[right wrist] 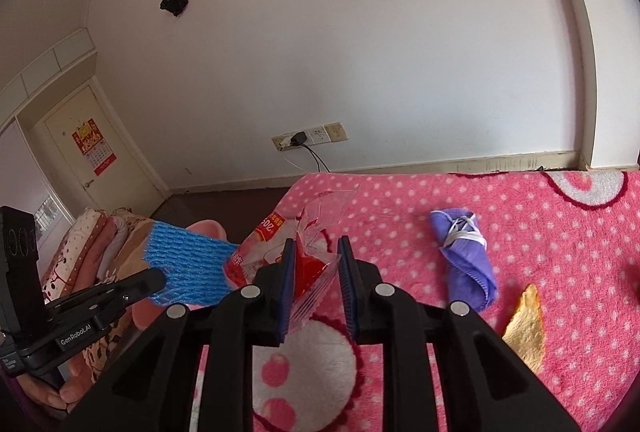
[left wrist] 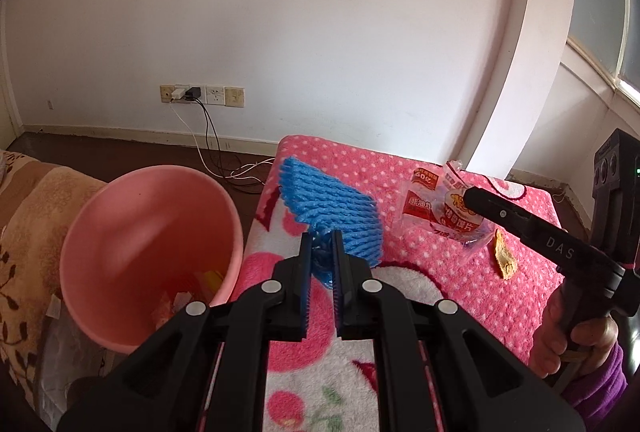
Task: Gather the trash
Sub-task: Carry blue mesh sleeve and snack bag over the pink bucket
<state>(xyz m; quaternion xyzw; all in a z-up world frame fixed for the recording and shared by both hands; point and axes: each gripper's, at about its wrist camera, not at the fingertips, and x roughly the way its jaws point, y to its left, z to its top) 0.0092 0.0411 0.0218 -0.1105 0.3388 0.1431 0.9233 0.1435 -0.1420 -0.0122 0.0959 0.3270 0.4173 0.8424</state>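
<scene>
Right now my left gripper (left wrist: 320, 252) pinches the blue foam net (left wrist: 332, 216) just beside the pink bin (left wrist: 152, 252). My right gripper (right wrist: 316, 264) straddles the snack wrapper (right wrist: 308, 260) on the blanket (right wrist: 540, 232), jaws not visibly pressed onto it. Next, I'd swing left over the bin and release.

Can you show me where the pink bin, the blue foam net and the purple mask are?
pink bin (left wrist: 120, 232), left wrist view, inner wall.
blue foam net (left wrist: 332, 212), left wrist view, middle.
purple mask (right wrist: 468, 260), right wrist view, folded body.

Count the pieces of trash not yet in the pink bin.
4: blue foam net in the left gripper, snack wrapper between the right gripper jaws, purple mask and peel on the blanket.
</scene>
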